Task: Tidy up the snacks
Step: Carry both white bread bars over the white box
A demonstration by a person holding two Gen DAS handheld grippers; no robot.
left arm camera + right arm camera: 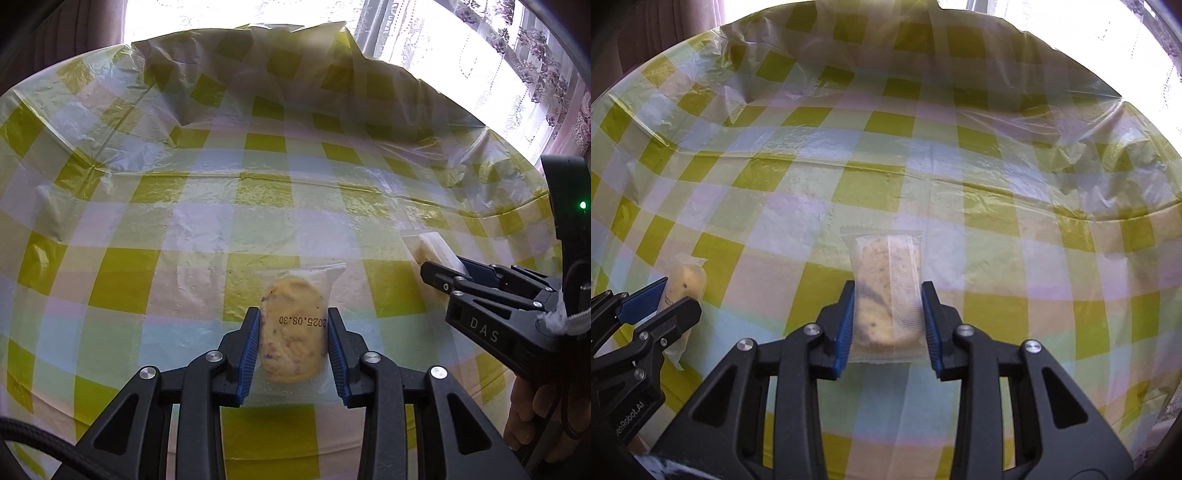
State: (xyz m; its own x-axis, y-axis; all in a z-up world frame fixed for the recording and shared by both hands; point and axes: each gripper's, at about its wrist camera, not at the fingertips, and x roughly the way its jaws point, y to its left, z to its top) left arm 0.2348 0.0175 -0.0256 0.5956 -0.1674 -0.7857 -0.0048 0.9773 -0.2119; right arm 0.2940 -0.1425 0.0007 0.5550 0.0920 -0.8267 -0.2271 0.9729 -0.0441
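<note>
Mid-gathering, by the look of it: left tool [291, 347] clamped on a wrapped cookie [293, 332], right tool [888, 325] clamped on a second wrapped cookie [886, 295], both over the table [184, 184] toward its near edge. Next, likely: setting both down side by side, tidily.

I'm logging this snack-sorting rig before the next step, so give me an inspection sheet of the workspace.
Surface: table under a crinkled yellow-checked plastic cloth, bunched up at the far edge.
Job's things: two clear-wrapped cookie packets, one with a printed date, one with its seam up.
Clutter: nothing seen.
Grippers: left gripper shut on the dated packet; right gripper shut on the seam-up packet.
Cables: braided black cable by the left gripper.
Surroundings: bright window with patterned lace curtains; a hand holds the right gripper.
</note>
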